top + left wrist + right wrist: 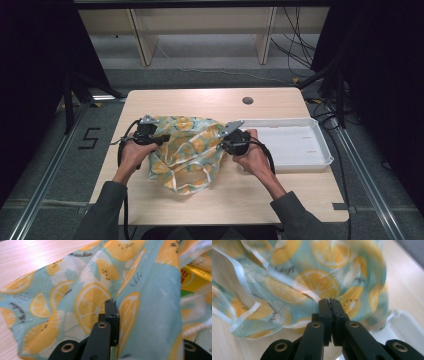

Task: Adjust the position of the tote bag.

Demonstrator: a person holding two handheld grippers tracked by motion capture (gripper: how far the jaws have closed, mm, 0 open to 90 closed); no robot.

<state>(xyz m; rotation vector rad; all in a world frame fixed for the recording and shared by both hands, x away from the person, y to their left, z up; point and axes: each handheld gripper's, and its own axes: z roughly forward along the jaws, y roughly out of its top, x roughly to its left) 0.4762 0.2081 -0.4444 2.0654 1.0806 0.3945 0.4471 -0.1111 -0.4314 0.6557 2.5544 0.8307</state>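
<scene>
Lemon-print bag [187, 152] holds a yellow package [196, 277]; white tray [320, 162] bare.

The high view is looking forward and down from above the person's side onto the light wooden rectangular table [210, 200], taking in the whole top, the shallow white plastic tray [300, 145] at its right and the floor beyond. The left gripper view is riding low and very close, facing along its jaws into the pale blue cloth bag printed with yellow lemon slices [87, 297], with table wood at its upper left. The right gripper view is sitting equally near, facing the same bag [317, 277] from the opposite side, the tray's rim [404, 322] showing at lower right. All three are sharing the bag [187, 150].
</scene>
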